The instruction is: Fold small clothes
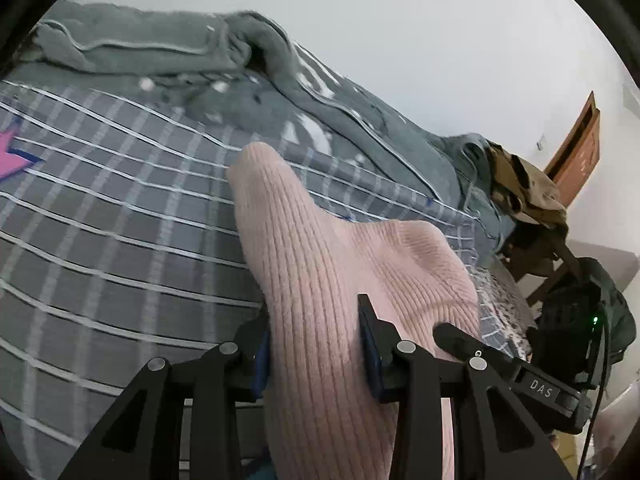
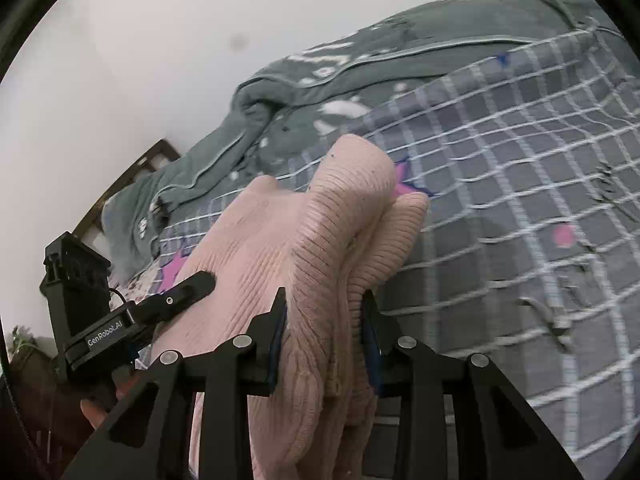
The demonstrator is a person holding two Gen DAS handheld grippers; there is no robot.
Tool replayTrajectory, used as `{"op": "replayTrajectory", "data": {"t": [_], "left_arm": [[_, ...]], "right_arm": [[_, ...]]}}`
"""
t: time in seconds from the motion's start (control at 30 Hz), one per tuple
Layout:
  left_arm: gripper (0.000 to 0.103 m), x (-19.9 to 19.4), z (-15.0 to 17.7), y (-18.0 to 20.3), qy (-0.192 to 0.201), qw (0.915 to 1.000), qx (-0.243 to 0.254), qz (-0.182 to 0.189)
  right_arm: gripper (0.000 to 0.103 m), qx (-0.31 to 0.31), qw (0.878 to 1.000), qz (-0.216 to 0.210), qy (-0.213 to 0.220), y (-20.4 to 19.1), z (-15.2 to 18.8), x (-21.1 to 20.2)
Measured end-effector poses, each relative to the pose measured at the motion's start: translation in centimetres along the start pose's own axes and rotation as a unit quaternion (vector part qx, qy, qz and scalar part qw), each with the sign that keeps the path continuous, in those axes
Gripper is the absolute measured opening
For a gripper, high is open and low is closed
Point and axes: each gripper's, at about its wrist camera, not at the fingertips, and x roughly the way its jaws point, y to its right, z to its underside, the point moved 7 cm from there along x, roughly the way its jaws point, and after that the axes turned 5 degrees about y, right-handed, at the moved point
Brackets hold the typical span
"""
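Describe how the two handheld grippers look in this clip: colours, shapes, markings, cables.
Both the left gripper and the right gripper are matte black linkages with silver round pivot pins and blue pads on pointed fingers. The right wrist view shows "GenRobot.AI" on the left one's body; the left wrist view shows "DAS" on the right one, plus a green light and a thin dark cable.
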Motion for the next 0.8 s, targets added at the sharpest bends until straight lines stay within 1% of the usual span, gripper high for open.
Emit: {"op": "replayTrajectory", "data": {"t": [0.13,0.27,0.37,0.47,0.57,0.63,0.7,0.73,0.8], "left_arm": [[0.036,-1.9,-1.0,-2.6,0.012,0.9996,0.012,-0.022],[0.036,-2.7,-1.5,-4.7,0.018,0.9994,0.001,-0.030],[0.036,-2.7,-1.9,-5.2,0.020,0.9994,-0.007,-0.027],[0.037,-2.1,-1.8,-5.1,0.013,0.9994,-0.008,-0.029],[0.038,-1.1,-1.1,-5.4,-0.008,0.9986,-0.007,-0.052],[0.044,-0.6,-0.7,-5.9,-0.019,0.9978,-0.012,-0.063],[0.047,-0.8,-0.8,-6.2,-0.021,0.9975,-0.018,-0.065],[0.050,-1.1,-0.8,-6.4,-0.019,0.9975,-0.019,-0.066],[0.054,-1.5,-0.9,-6.6,-0.015,0.9972,-0.022,-0.069]], "right_arm": [[0.032,-0.021,1.000,-0.019,-0.010,-3.3,0.6,2.0],[0.032,-0.033,0.999,-0.033,-0.008,-5.8,1.0,3.6],[0.032,-0.036,0.999,-0.036,-0.002,-6.6,0.9,4.1],[0.032,-0.031,0.999,-0.037,0.005,-6.3,0.9,4.1],[0.034,-0.022,1.000,-0.018,-0.012,-5.0,1.2,4.8],[0.037,-0.013,0.999,0.005,-0.030,-3.9,1.7,5.6],[0.040,-0.011,0.999,0.011,-0.030,-3.5,1.8,5.6],[0.042,-0.016,0.999,0.012,-0.028,-3.6,1.8,5.3],[0.043,-0.038,0.999,0.027,-0.016,-4.0,1.5,4.6]]}}
